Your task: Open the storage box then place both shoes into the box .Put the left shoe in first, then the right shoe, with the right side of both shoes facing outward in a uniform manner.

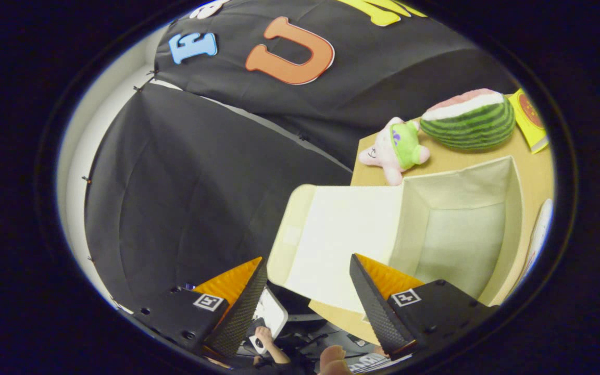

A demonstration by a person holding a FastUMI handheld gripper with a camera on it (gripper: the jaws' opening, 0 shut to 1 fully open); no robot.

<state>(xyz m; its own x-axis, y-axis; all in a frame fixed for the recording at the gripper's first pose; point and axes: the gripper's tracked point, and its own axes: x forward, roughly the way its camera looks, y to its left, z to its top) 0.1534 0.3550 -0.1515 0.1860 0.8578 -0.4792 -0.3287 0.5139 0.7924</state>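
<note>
Gripper (308,271), fingers spread wide apart, nothing between them, view tilted steeply; storage box (513,208), cream fabric, standing on a tan wooden table (532,166) just ahead of the fingers and off to their right, its lid flap (341,239) folded fully open and hanging out past the table edge toward the gap between the fingers; interior of the box bare, pale lining visible on its walls and floor; shoes not visible. Plush toy (396,148), pink with a green patch, lying on the table just beyond the box's far corner; watermelon-shaped cushion (469,120), green striped with a pink and white cut face, beside the plush, farther along the table; yellow book or packet (532,122) near the cushion, at the table's far end. Person's hand (264,336) seen below, between the fingers, beside a small white device (271,312); black cloth wall (185,198) behind
</note>
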